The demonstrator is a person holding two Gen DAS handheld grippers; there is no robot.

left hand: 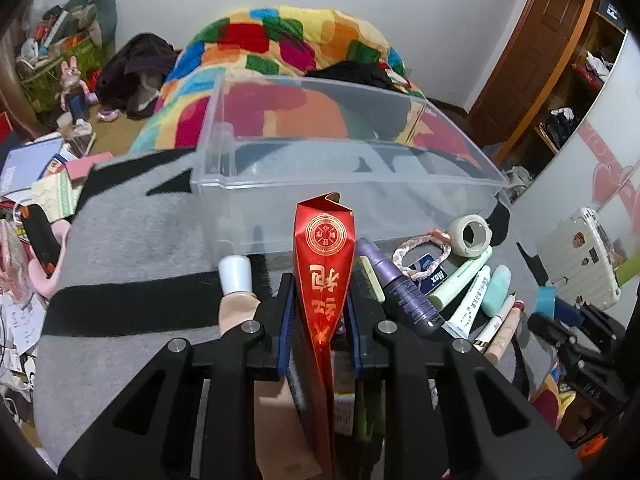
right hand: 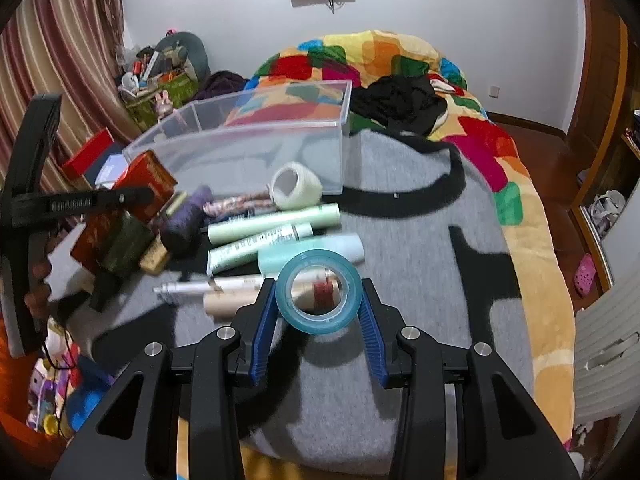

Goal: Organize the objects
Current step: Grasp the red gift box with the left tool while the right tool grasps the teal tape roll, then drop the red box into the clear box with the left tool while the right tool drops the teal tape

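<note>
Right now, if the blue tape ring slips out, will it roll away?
Probably not far. The blue tape roll is round, so it could roll on edge. But the grey blanket looks soft, and it would likely flop flat.

Both claws [left hand: 322,308] [right hand: 319,308] clamped, level

A bed [right hand: 460,240] under a grey, black-patterned blanket [right hand: 400,216] carries a clear plastic bin [right hand: 248,136]. Just in front of the bin lie a white tape roll [right hand: 296,188], pale green tubes [right hand: 276,220] and a purple bottle [right hand: 184,224].
</note>
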